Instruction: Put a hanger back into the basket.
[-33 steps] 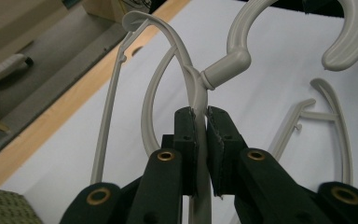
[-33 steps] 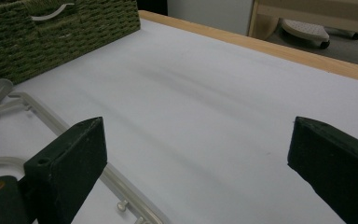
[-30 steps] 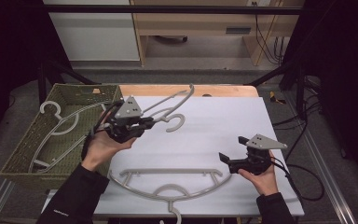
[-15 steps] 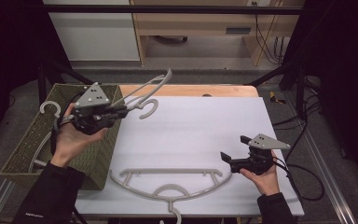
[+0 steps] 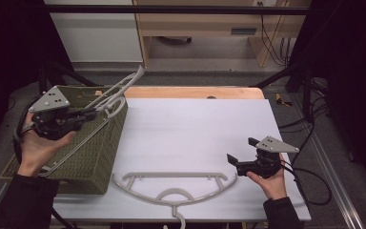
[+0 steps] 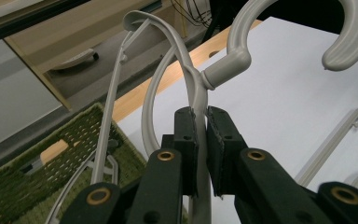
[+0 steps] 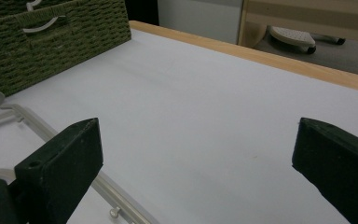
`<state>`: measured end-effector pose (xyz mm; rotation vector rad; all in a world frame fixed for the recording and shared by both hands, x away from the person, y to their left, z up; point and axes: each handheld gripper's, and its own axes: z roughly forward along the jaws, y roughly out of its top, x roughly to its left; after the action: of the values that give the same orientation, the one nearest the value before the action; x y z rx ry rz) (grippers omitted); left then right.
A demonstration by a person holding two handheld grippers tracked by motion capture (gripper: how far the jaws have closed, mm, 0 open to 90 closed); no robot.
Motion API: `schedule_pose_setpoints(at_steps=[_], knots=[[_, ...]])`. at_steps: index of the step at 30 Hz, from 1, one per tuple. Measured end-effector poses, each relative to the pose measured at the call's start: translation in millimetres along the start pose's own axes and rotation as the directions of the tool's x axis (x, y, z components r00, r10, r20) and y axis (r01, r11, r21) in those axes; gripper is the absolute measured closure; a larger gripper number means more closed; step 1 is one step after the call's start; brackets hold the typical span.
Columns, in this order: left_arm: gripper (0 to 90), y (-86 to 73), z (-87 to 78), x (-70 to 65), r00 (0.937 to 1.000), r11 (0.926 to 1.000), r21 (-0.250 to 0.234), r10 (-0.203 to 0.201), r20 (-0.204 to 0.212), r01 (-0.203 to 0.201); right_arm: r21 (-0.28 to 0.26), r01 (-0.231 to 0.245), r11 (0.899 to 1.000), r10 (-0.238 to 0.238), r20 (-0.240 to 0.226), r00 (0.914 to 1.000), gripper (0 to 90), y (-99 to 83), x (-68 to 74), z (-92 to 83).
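My left gripper (image 5: 93, 113) is shut on the neck of a grey plastic hanger (image 5: 120, 89), just below its hook. It holds the hanger tilted in the air above the green woven basket (image 5: 100, 157) at the table's left. In the left gripper view the pads (image 6: 186, 135) pinch the hanger's neck (image 6: 223, 65), with the basket (image 6: 9, 196) beneath. A second grey hanger (image 5: 171, 183) lies flat near the table's front edge. My right gripper (image 5: 241, 149) rests open by that hanger's right end. Between its jaws (image 7: 191, 154) is just white table, and the hanger's bar (image 7: 28, 121) runs past the left jaw.
The white table top (image 5: 195, 129) has a wooden strip (image 5: 195, 92) along its far edge. Cables (image 5: 310, 176) trail off the right side. A black frame bar (image 5: 171, 9) crosses overhead, and a wooden shelf unit (image 5: 209, 28) stands on the floor behind the table.
My left hand has carried the gripped hanger leftward, from above the white table to above the basket. The right gripper and the hanger on the table have stayed put.
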<state>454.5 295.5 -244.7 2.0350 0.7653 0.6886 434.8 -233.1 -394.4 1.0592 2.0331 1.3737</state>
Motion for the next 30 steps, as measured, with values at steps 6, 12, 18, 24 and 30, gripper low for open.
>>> schedule_pose_setpoints(at_steps=[6, 12, 18, 24, 30], knots=[[82.7, -19.3, -7.4, 13.7, 0.9996, 0.9996, -0.005, -0.026, -0.013, 0.026, 0.005, 0.000, 1.000, 0.000, 0.002, 1.0000, 1.9, -0.3, 0.4, 0.9], [82.7, -41.9, -12.4, 26.0, 0.9983, 0.9983, -0.011, -0.058, -0.009, 0.057, 0.004, -0.001, 1.000, 0.001, 0.003, 1.0000, 1.9, -0.1, 0.0, 0.5], [82.7, -65.3, -12.6, 40.9, 0.9953, 0.9953, -0.004, -0.096, -0.012, 0.096, 0.008, -0.002, 1.000, 0.002, 0.004, 1.0000, 1.9, -0.3, 0.2, 1.5], [82.7, -88.7, -8.0, 51.7, 0.9919, 0.9919, 0.011, -0.126, -0.016, 0.126, 0.008, -0.003, 1.000, 0.003, 0.004, 1.0000, 1.9, -0.4, 0.3, 1.9], [82.6, -105.5, -4.5, 61.7, 0.9872, 0.9870, 0.020, -0.159, -0.006, 0.159, 0.013, 0.003, 1.000, -0.003, 0.003, 1.0000, 1.9, -0.8, 0.3, 2.4]])
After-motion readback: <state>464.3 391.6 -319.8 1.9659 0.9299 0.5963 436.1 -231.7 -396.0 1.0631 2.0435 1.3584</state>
